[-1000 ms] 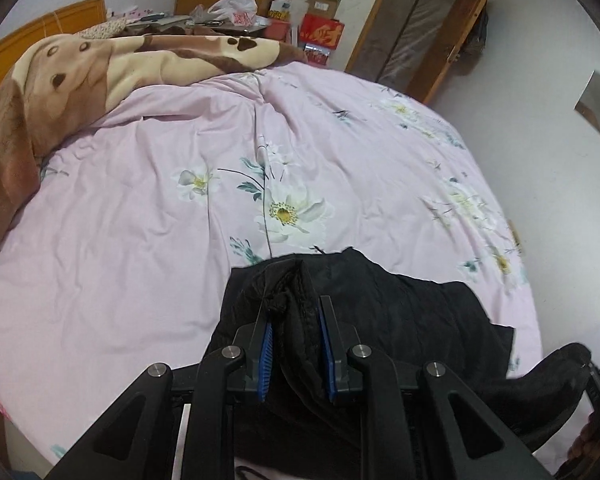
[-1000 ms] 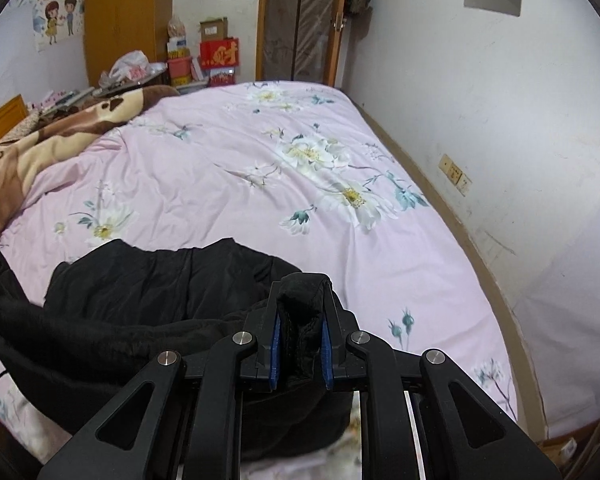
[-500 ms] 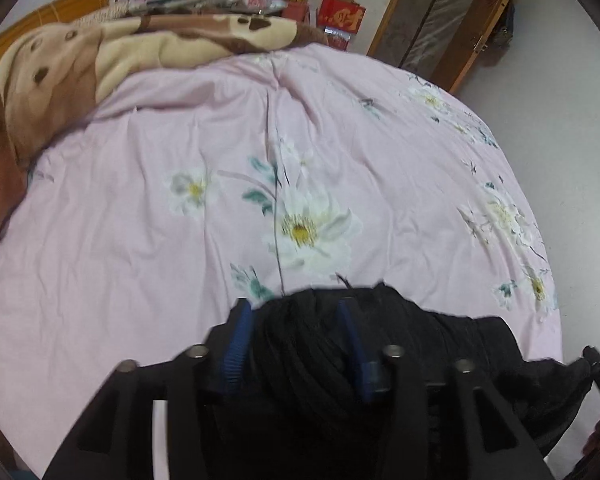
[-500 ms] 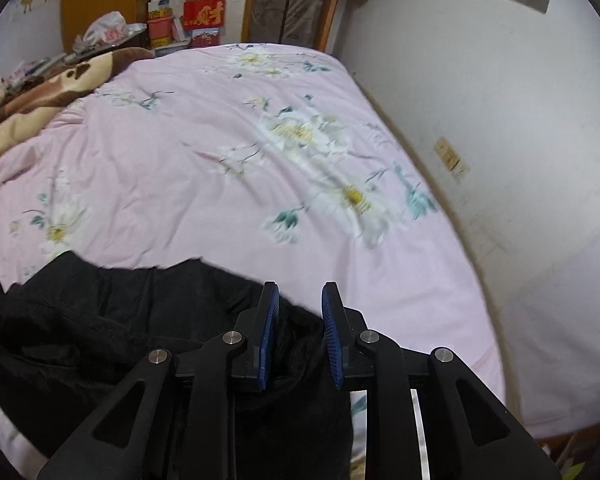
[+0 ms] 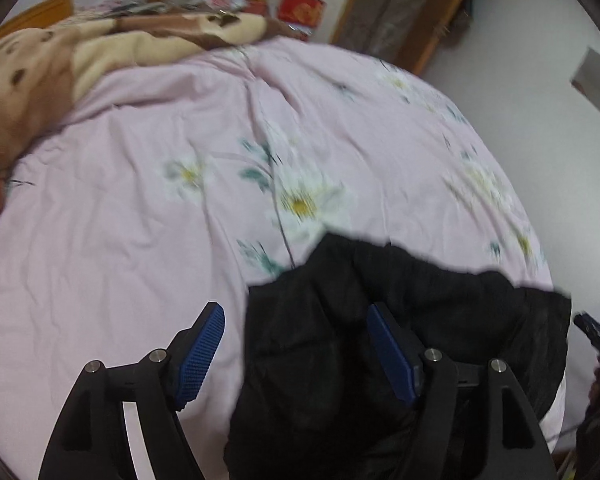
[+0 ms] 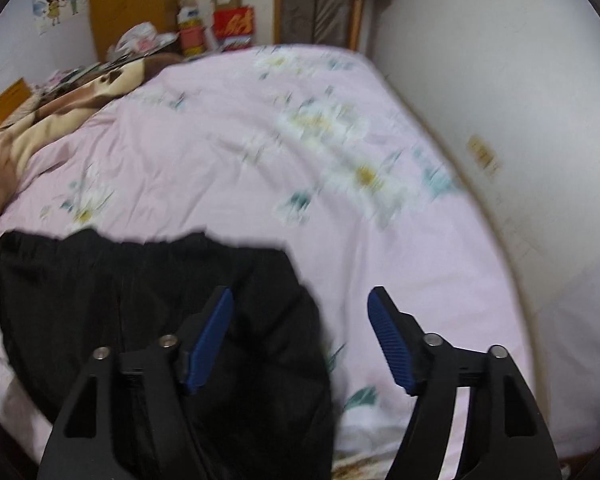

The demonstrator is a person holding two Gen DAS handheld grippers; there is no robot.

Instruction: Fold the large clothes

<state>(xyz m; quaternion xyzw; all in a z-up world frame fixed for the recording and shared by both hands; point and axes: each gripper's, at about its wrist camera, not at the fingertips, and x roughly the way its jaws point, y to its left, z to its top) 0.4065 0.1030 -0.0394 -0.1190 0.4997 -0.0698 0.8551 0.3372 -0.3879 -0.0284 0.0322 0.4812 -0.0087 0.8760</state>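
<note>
Left claw (image 5: 296,354) and right claw (image 6: 300,340) both just spread wide, pads clear of the black garment (image 5: 380,320) lying crumpled on the near edge of the pink floral bed (image 5: 140,220), cloth between each pair.

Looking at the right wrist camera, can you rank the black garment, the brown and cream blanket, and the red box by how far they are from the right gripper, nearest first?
From the right gripper:
1. Black garment, lying on the bed directly under and left of the open jaws.
2. Brown and cream blanket, far left on the bed.
3. Red box, beyond the bed by the far wall.
</note>
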